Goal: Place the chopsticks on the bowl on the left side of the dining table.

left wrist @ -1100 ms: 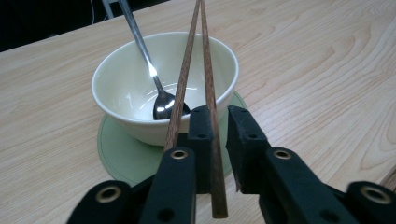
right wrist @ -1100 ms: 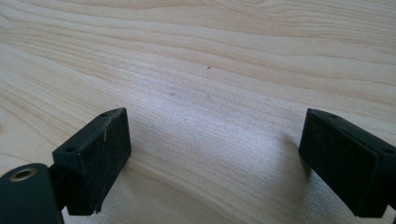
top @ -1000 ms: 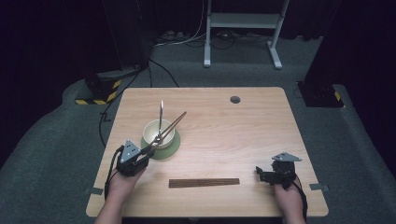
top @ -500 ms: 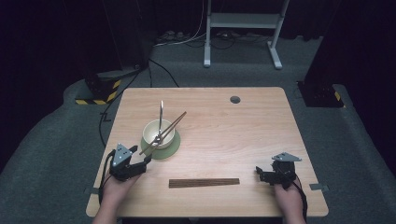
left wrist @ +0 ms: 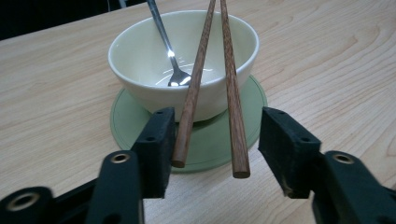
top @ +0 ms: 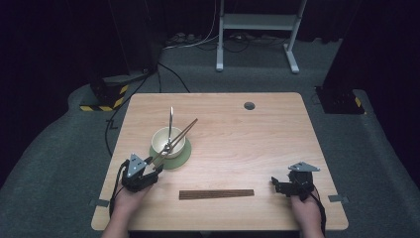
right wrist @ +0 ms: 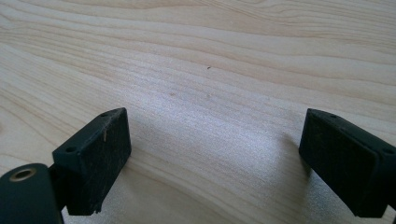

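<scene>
A cream bowl (top: 168,141) (left wrist: 182,70) stands on a green coaster (top: 181,157) (left wrist: 210,144) at the table's left. A metal spoon (top: 171,121) (left wrist: 161,32) and two brown chopsticks (top: 184,131) (left wrist: 231,93) lean in it. The chopsticks' near ends stick out over the rim and lie between the jaws of my left gripper (top: 156,166) (left wrist: 215,149). Those jaws have just been closing, but a gap remains beside the right stick, so they are open. My right gripper (top: 277,186) (right wrist: 215,158) rests open on bare wood at the near right, with nothing in it.
A dark wooden strip (top: 216,194) lies flat near the front edge between the two hands. A round cable hole (top: 249,105) sits at the table's far side. Beyond the table are a dark floor, cables and a white stand.
My left gripper has drawn back a little from the bowl toward the near edge. The chopsticks and spoon still lean in the bowl. The right hand has not moved.
</scene>
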A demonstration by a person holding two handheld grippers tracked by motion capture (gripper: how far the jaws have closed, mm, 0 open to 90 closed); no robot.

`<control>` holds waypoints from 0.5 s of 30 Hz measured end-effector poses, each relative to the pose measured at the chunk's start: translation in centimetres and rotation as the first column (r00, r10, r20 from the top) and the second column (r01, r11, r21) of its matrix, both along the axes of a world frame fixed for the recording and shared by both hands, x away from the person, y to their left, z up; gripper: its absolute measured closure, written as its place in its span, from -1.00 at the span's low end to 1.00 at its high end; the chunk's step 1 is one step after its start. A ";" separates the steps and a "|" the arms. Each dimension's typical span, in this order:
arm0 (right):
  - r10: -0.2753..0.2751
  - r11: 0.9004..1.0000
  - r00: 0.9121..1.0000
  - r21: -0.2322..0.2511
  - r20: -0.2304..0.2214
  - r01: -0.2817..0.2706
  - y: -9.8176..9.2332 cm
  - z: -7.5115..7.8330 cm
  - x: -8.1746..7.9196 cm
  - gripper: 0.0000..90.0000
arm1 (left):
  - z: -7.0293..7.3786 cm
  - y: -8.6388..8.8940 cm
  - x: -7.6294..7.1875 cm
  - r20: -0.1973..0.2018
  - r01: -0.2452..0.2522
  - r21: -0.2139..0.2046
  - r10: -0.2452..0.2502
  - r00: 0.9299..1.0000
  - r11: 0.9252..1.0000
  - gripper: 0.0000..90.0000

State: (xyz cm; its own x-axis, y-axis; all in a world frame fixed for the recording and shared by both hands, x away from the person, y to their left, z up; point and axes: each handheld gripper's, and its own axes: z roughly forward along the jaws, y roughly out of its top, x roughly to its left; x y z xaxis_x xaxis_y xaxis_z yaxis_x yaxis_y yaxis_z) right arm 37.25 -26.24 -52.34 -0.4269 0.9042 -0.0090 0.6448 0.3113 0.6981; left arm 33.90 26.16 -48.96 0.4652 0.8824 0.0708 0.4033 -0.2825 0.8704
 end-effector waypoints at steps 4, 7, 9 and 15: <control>0.000 1.000 1.000 0.000 0.000 0.000 0.0 0.0 0.0 -0.80 | -0.1 0.1 -0.2 0.007 0.013 0.007 -0.013 1.000 1.000 0.29; -0.001 1.000 1.000 0.000 0.000 0.001 0.0 0.0 0.0 -0.80 | -0.1 0.1 -0.3 0.008 0.021 0.007 -0.022 1.000 1.000 0.39; -0.001 1.000 1.000 0.001 0.000 0.001 0.0 0.0 0.0 -0.80 | -0.2 0.1 -0.4 0.010 0.017 -0.007 -0.017 1.000 1.000 0.46; 0.000 1.000 1.000 0.000 0.000 0.000 0.0 0.0 0.0 -0.80 | -0.2 0.3 -0.4 0.012 0.045 -0.024 -0.045 0.999 0.999 0.65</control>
